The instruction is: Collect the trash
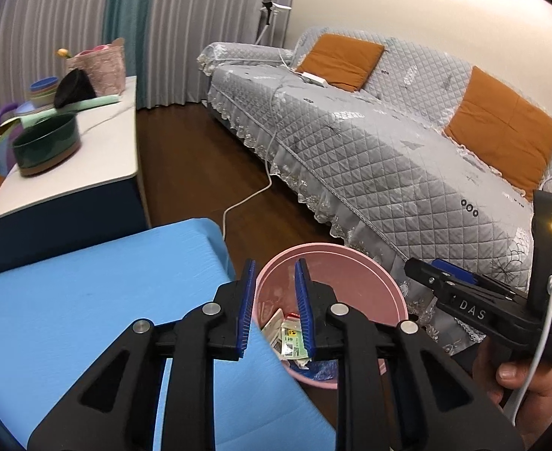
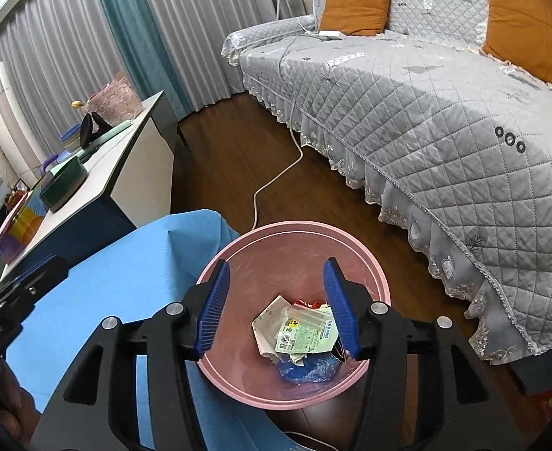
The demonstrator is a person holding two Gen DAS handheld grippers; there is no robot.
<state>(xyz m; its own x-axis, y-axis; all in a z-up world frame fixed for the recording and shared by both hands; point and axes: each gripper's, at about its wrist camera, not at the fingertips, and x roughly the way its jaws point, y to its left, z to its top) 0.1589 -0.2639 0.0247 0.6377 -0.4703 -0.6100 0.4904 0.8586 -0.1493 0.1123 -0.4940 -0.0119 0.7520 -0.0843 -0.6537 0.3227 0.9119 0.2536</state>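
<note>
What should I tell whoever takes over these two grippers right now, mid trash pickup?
Left gripper: jaws open, nothing between them, over the bin's near edge.
Right gripper: jaws open and empty, above the pink bin.
Trash: wrappers and a blue crumpled piece lie at the bin's bottom; the bin stands on the floor between the blue-covered table and the sofa.
Done: those pieces are binned.
Left: no loose trash shows on the visible blue cover; check elsewhere.
</note>
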